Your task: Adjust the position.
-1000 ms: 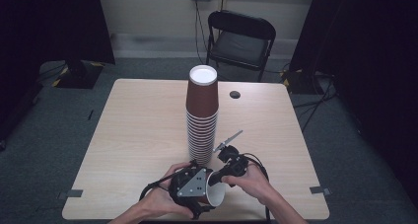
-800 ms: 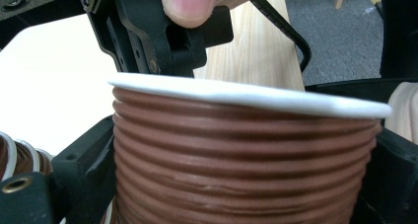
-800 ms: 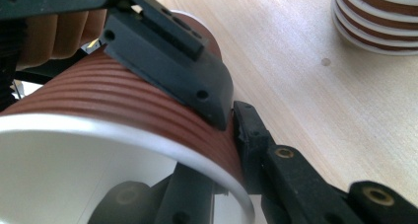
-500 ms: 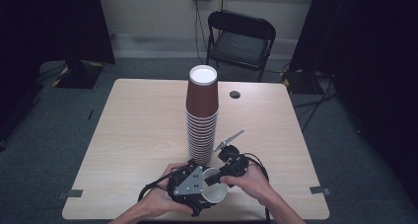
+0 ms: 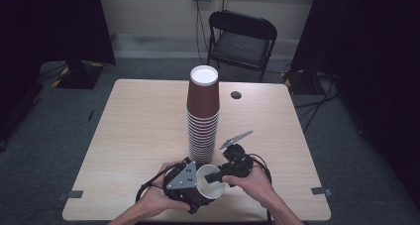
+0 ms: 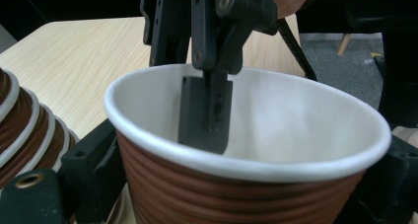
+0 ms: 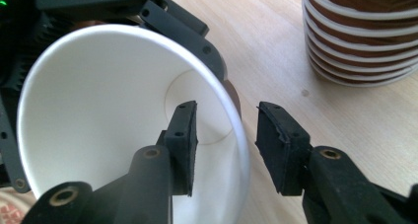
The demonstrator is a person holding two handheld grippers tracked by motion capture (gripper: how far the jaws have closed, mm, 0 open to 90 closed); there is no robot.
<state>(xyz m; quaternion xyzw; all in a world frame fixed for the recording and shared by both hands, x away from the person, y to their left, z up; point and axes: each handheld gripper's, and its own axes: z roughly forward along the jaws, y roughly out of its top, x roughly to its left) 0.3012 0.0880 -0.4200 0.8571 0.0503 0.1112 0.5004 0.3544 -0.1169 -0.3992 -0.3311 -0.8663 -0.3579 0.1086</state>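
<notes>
Cup handover at the table's near edge, just in front of the tall cup stack.

Paper cup (image 5: 212,181) lies tipped on its side just in front of the cup stack (image 5: 203,117), close to the near edge of the table (image 5: 143,121); its long axis runs roughly level, white mouth facing the right gripper (image 5: 218,177), base toward the left gripper (image 5: 194,190). The left gripper's jaws clasp the ribbed brown wall from both sides. The right gripper's jaws have just been opening: they straddle the rim, one pad inside, one outside, both off the wall. Wide bare tabletop lies left and right of the stack; a small dark disc (image 5: 236,94) sits beyond it toward the far edge.
</notes>
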